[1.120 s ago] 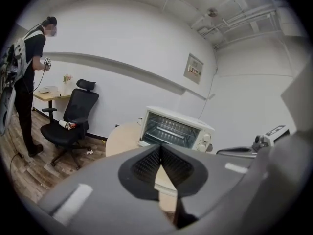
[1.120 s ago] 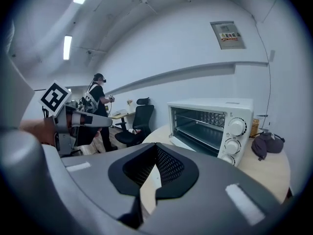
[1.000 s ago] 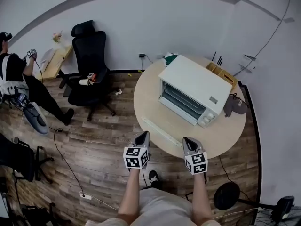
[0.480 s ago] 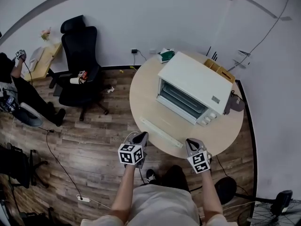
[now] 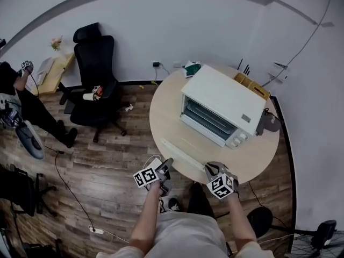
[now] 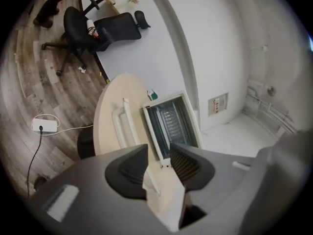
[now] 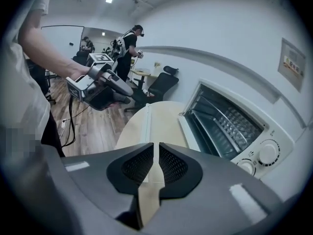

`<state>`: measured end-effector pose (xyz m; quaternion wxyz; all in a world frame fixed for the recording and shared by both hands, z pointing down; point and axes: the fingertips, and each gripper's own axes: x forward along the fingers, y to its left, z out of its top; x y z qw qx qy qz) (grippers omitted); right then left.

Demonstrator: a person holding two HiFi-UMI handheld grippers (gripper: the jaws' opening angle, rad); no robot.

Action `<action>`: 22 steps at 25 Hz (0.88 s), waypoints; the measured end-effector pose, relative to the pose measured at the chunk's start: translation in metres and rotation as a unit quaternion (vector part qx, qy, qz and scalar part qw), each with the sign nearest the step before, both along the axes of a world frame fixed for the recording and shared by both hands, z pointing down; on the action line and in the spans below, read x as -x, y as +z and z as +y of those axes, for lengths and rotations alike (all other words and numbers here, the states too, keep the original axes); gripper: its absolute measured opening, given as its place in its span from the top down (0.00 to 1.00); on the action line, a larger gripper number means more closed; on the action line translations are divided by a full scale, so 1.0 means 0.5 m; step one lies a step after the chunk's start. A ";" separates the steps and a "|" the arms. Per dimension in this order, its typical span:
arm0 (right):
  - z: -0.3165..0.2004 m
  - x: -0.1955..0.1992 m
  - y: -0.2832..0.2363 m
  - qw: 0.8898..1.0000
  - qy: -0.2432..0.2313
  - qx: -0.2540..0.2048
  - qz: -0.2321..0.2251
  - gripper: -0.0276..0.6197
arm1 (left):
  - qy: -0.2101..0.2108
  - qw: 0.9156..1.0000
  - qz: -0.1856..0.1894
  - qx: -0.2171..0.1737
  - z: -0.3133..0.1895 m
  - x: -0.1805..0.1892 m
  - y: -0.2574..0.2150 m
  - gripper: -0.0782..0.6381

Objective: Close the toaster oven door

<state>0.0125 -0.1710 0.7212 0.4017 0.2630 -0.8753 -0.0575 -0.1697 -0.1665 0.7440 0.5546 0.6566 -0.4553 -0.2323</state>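
The white toaster oven (image 5: 220, 104) stands on the round table (image 5: 164, 109). Its door (image 5: 188, 143) lies open and flat, with the handle (image 5: 181, 152) toward me. My left gripper (image 5: 166, 168) hangs at the table's near edge, just left of the handle. Its jaws have just been opening and hold nothing; the left gripper view (image 6: 159, 153) looks along the door into the oven (image 6: 171, 121). My right gripper (image 5: 211, 168) is near the handle's right end. In its own view (image 7: 156, 151) the jaws have just been opening to a narrow slit, with nothing between them.
A black office chair (image 5: 97, 85) and a person (image 5: 16, 90) are at the far left. A wooden box (image 5: 252, 85) and a green item (image 5: 192, 67) sit behind the oven. A power strip (image 5: 97, 230) with its cable lies on the floor; a black stool (image 5: 259, 223) is at my right.
Both grippers have sunk to the table's near edge. The left one has rolled, so its marker cube now faces sideways, and its jaws have spread apart.
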 end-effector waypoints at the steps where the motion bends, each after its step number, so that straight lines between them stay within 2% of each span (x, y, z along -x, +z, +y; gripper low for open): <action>1: 0.004 0.001 0.012 1.000 -0.006 0.006 0.009 0.92 | -0.001 1.000 -0.002 0.010 0.003 -0.005 0.014 0.64; 7: 0.030 -0.007 0.078 0.997 -0.032 0.011 0.065 0.81 | -0.006 0.999 -0.014 0.042 0.014 -0.028 0.054 0.64; 13: 0.051 -0.020 0.141 0.982 -0.068 -0.050 0.168 0.77 | -0.005 0.999 -0.005 0.050 0.030 -0.047 0.063 0.64; 16: 0.042 -0.026 0.164 0.977 -0.063 -0.064 0.191 0.77 | -0.009 0.999 -0.002 0.043 0.031 -0.049 0.053 0.64; 22: 0.036 -0.023 0.197 0.972 -0.058 -0.061 0.221 0.77 | -0.037 0.998 0.014 0.038 0.042 -0.035 0.039 0.64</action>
